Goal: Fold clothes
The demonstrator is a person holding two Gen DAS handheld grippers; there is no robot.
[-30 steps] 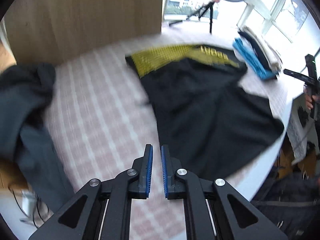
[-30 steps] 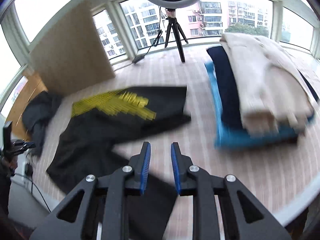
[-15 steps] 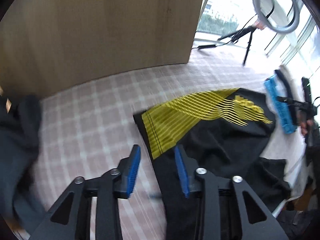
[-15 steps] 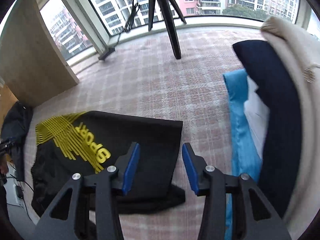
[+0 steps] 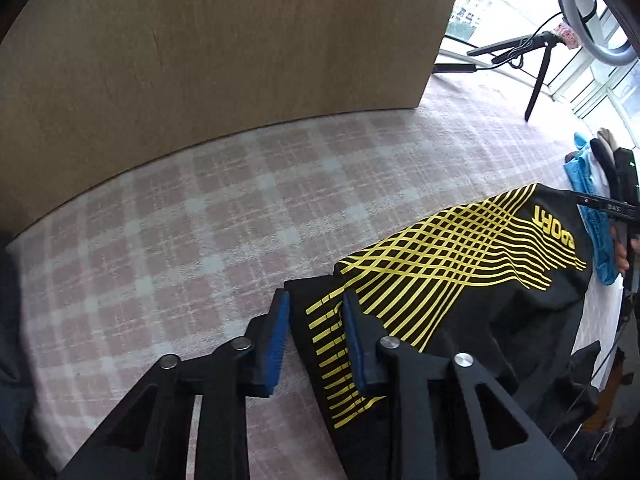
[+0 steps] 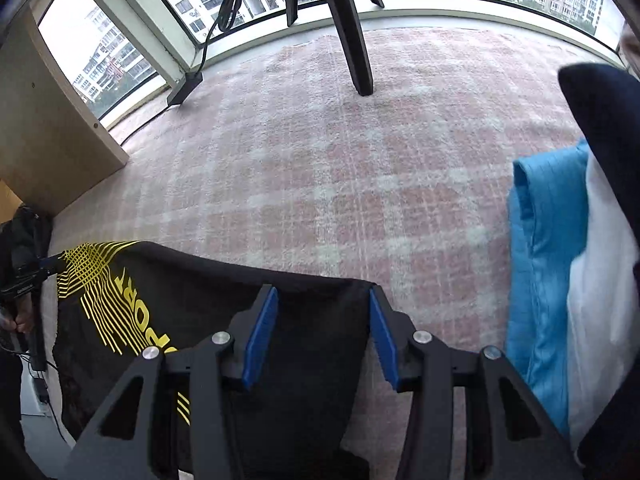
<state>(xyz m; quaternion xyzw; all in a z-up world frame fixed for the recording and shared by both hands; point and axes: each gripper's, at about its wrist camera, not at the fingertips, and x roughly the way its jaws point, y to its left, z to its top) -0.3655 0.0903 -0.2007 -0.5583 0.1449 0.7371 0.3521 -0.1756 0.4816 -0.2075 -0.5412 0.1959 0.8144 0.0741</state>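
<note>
A black garment with yellow stripes and a yellow "SPORT" print (image 5: 460,264) lies flat on the pink checked cloth (image 5: 208,216). My left gripper (image 5: 314,320) is open, its blue pads (image 5: 278,340) straddling the garment's near left corner. The garment also shows in the right wrist view (image 6: 192,300). My right gripper (image 6: 324,328) is open wide, its jaws on either side of the garment's right corner at the far edge. Neither gripper holds anything.
A wooden panel (image 5: 224,40) stands behind the cloth. A stack of folded clothes, blue (image 6: 540,272), white and dark navy (image 6: 600,128), lies at the right. A tripod leg (image 6: 352,32) stands on the cloth near the window. A dark garment (image 6: 24,236) lies at the far left.
Both grippers have opened and come down low over the far edge of the black garment, the left to its left corner and the right to its right corner.
</note>
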